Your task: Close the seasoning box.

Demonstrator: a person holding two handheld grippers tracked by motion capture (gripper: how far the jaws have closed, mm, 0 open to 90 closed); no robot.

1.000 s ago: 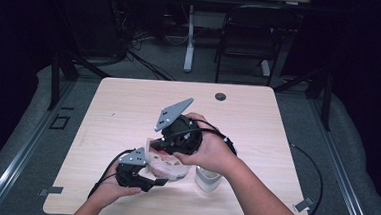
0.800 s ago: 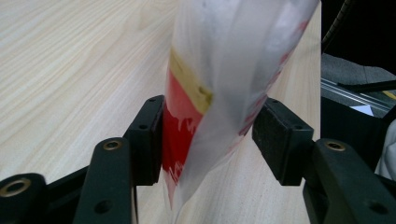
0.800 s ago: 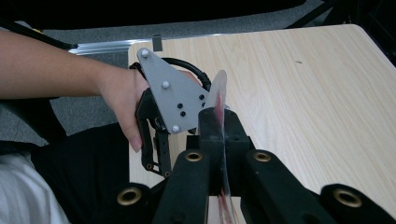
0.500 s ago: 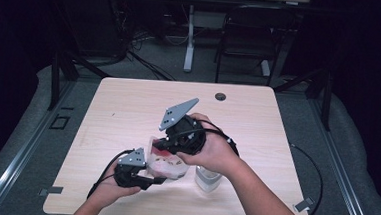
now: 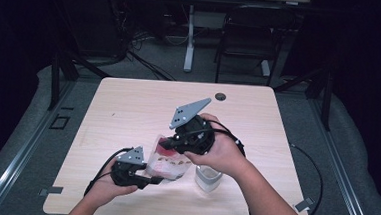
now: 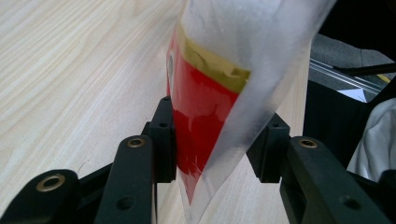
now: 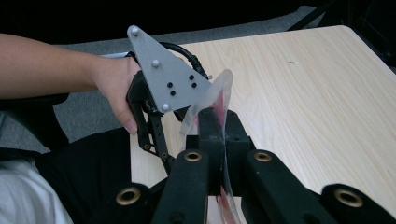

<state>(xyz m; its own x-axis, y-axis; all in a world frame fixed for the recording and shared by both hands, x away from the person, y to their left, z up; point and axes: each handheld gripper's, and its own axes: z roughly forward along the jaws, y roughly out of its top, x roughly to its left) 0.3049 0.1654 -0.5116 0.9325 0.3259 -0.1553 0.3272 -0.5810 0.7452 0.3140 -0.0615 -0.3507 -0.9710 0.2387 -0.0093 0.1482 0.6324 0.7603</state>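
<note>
Two grippers engage one plastic bag (image 5: 168, 158): right gripper (image 5: 172, 145) clamps its 12 o'clock edge; left gripper (image 5: 155, 179), jaws just closing, straddles its 7 o'clock corner, left pad touching.

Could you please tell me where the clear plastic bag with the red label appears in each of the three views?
High view: plastic bag low centre, between both claws.
Left gripper view: centre, hanging between the black jaws.
Right gripper view: bottom centre, edge-on, pinched between the jaws.
Shared landmark: the light wooden table.
</note>
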